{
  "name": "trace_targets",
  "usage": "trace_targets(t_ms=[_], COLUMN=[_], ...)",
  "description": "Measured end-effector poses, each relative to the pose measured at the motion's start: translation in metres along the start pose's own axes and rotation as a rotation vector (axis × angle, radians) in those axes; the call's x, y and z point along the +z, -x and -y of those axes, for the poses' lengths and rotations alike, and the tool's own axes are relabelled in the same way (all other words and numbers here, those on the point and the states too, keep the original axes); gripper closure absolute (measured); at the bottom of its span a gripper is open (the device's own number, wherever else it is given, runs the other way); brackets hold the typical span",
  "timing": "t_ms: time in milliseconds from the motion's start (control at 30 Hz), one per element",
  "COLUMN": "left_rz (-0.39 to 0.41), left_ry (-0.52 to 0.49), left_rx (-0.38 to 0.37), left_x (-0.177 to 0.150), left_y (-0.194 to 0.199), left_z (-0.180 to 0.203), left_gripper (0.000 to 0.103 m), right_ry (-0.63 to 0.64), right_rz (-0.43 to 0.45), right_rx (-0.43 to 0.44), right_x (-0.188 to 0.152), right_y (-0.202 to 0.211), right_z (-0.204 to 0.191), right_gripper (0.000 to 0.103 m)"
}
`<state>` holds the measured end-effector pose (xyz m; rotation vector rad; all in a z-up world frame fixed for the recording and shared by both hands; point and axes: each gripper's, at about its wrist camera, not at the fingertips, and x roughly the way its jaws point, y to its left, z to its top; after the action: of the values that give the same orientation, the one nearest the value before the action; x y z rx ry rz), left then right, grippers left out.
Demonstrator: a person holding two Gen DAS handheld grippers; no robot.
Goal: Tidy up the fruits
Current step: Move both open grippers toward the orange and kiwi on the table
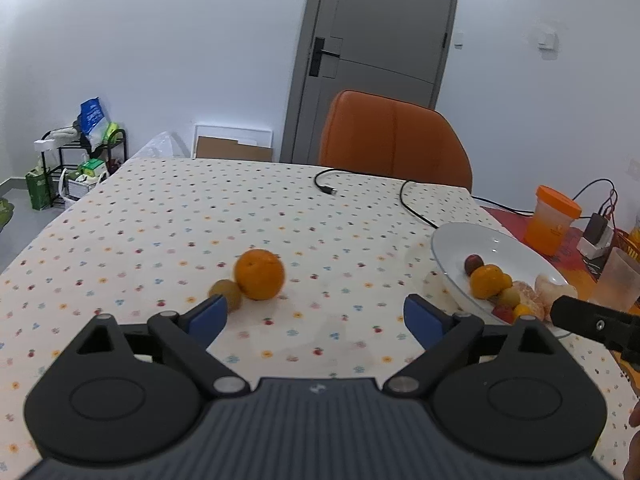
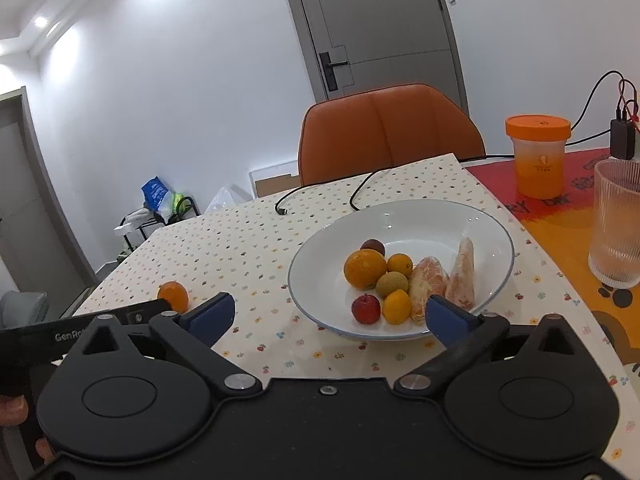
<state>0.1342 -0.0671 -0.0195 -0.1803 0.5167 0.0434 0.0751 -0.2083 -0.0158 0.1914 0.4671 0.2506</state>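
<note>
While both grippers are held low over a dotted tablecloth point(image 1: 168, 216), fruit is seen sorted only in part. The left gripper point(image 1: 316, 314) is shown with its blue pads point(image 1: 210, 316) spread wide apart and nothing between them; bare cloth lies in the gap. Just beyond its left pad, an orange point(image 1: 259, 274) rests on the cloth, touching a smaller brown-green fruit point(image 1: 226, 293) at its left side. Both are slightly blurred.

The right gripper point(image 2: 330, 314) is likewise seen wide open and empty, its right pad point(image 2: 450, 318) overlapping the near rim of a white bowl point(image 2: 420, 216) in the picture; whether it touches the rim cannot be told. Gathered in the bowl are a large orange point(image 2: 365, 269), a dark red fruit point(image 2: 373, 246) behind it, two small yellow-orange fruits point(image 2: 399, 265), a round greenish fruit point(image 2: 392, 284), a small red fruit point(image 2: 365, 309) and two peeled citrus pieces point(image 2: 430, 280) lying side by side.

At the right of the bowl, a ribbed glass point(image 2: 616, 224) and an orange-lidded cup point(image 2: 538, 152) stand on a red and orange mat. A black cable point(image 1: 412, 204) trails across the far cloth, before an orange chair point(image 1: 394, 140) and a grey door point(image 1: 384, 32).
</note>
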Motion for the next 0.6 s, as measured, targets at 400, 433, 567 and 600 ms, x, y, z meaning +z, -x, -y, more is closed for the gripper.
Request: trace_targets(t_ms=[400, 433, 567, 600], left_rz=[-0.001, 0.000, 0.004, 0.003], left_ry=[0.043, 0.049, 0.056, 0.058], left_rx=[0.001, -0.003, -0.002, 0.000], left_x=[-0.002, -0.003, -0.003, -0.004], left_y=[0.009, 0.009, 0.011, 0.011], left_z=[-0.027, -0.029, -0.036, -0.037], left_gripper=[0.009, 0.009, 0.009, 0.009], right_ry=[0.028, 0.032, 0.043, 0.046], right_rz=[-0.022, -0.023, -0.031, -0.034], right_rx=[0.010, 0.012, 0.019, 0.021], right_x=[-0.002, -0.002, -0.002, -0.003], right_y=[-0.005, -0.006, -0.010, -0.011], right_z=[-0.023, -0.024, -0.032, -0.034], right_gripper=[0.000, 0.000, 0.000, 0.000])
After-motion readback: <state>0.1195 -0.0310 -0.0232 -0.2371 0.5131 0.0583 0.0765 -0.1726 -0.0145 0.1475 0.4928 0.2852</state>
